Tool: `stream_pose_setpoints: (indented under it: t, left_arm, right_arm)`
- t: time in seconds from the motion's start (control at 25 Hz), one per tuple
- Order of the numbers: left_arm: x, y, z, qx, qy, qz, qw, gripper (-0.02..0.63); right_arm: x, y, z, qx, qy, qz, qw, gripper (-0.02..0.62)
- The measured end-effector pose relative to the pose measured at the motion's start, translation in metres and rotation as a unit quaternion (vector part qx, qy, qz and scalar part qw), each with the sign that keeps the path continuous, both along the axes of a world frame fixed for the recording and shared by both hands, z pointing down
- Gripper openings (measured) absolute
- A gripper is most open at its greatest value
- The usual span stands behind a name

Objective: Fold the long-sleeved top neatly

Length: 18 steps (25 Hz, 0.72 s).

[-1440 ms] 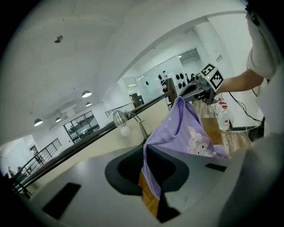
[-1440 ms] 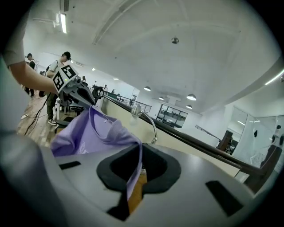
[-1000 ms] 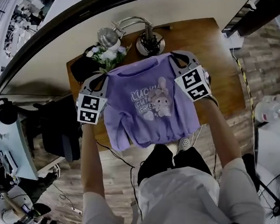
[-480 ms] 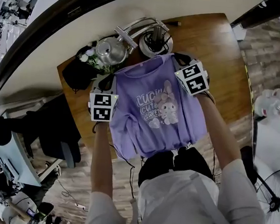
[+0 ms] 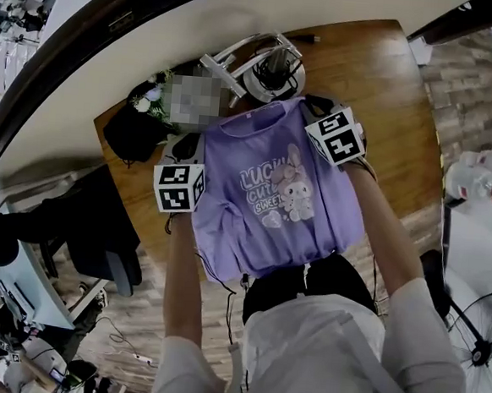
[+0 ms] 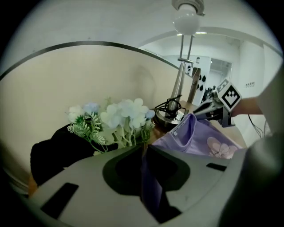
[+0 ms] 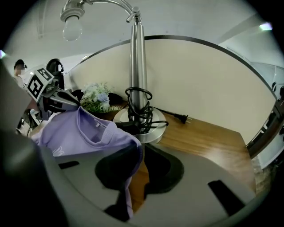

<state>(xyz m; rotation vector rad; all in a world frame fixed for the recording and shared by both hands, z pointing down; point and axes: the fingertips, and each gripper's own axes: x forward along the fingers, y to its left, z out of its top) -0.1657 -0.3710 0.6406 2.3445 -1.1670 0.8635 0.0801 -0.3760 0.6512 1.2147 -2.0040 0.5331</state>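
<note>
Clenching one shoulder of the top (image 5: 272, 193), the left gripper (image 5: 187, 147) holds. The right gripper (image 5: 315, 104) has just been opening, cloth between its jaws. Nothing is folded yet.

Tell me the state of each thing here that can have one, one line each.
purple top: print side up, stretched between both hand-held grippers, hem past the table's near edge.
left hand-held gripper: shut on one shoulder.
right hand-held gripper: jaws just opening, other shoulder's fabric between them.
lamp: unplugged, cord wound round its stem, plug loose on the table.
</note>
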Motion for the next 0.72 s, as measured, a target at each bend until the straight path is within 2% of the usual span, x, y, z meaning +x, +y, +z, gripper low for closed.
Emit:
stream_pose_setpoints:
  t: [0.12, 0.4, 0.72]
  left_arm:
    - [-0.004, 0.000, -0.008, 0.006, 0.023, -0.019, 0.9995, 0.067]
    - [-0.024, 0.020, -0.048, 0.045, 0.029, -0.078, 0.9955, 0.066]
    - [-0.007, 0.105, -0.089, 0.087, 0.009, -0.105, 0.9906, 0.066]
  right_arm:
    - [0.003, 0.001, -0.002, -0.003, -0.009, -0.006, 1.000, 0.082]
    - [0.006, 0.015, -0.025, 0.007, -0.074, -0.009, 0.997, 0.102]
    - [0.029, 0.058, -0.055, 0.041, -0.086, -0.025, 0.995, 0.103]
